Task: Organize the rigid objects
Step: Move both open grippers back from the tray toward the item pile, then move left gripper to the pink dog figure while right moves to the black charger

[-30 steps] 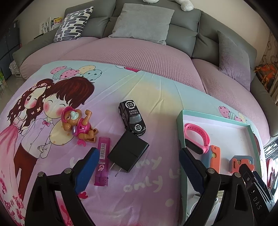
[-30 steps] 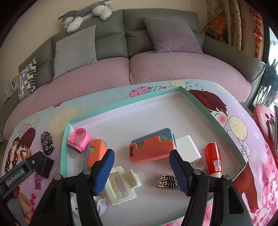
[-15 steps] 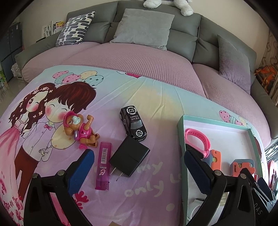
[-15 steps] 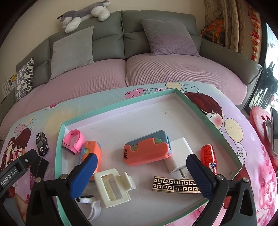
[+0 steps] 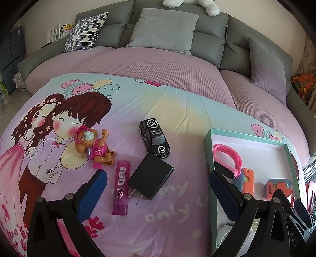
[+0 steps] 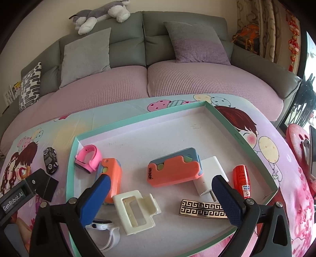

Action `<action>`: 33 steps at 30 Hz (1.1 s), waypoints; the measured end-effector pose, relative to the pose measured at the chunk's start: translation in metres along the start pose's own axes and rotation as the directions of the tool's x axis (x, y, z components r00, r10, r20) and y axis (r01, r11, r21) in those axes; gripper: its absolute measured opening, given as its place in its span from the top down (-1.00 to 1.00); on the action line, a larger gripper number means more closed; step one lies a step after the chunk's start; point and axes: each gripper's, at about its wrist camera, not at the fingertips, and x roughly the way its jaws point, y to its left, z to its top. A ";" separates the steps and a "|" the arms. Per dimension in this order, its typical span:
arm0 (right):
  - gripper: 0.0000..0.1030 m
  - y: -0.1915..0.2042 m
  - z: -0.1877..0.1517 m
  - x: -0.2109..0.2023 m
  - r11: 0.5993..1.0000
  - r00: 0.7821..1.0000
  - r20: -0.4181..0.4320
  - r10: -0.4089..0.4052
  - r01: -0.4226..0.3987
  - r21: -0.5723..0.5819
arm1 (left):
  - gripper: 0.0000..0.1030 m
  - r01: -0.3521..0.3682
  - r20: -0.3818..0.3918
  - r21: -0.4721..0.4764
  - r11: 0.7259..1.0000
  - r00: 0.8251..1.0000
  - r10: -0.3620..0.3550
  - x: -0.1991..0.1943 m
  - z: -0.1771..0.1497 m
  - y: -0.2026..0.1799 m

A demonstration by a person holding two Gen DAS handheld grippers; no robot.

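My left gripper (image 5: 158,185) is open and empty above the cartoon bedsheet. Between its fingers lie a black charger (image 5: 151,176) and a magenta lighter (image 5: 120,186). Beyond them are a black toy car (image 5: 154,138) and a pup figure (image 5: 92,146). My right gripper (image 6: 160,189) is open and empty over the teal-rimmed tray (image 6: 237,136), which holds a pink watch (image 6: 88,158), an orange-blue case (image 6: 173,170), an orange holder (image 6: 111,174), a white charger (image 6: 209,176), a red tube (image 6: 242,181), a cream bracket (image 6: 136,211), a gold-black plate (image 6: 201,208) and a white watch (image 6: 104,229).
The tray's left rim (image 5: 210,178) shows at the right of the left wrist view. A grey sofa with a purple cover (image 6: 177,81) and cushions runs along the back. A plush dog (image 6: 98,15) lies on top of it. The left gripper's body (image 6: 21,195) shows at the tray's left.
Both grippers have opened wider and drawn back a little. The right gripper let go of the cream bracket, which now lies in the tray. The other objects have not moved.
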 end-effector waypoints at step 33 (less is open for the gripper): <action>-1.00 0.154 -0.036 0.009 0.936 0.977 -0.036 0.211 -0.213 -0.282 | -1.00 -0.239 -0.036 -0.287 0.927 0.970 0.239 -0.016 -0.001 0.174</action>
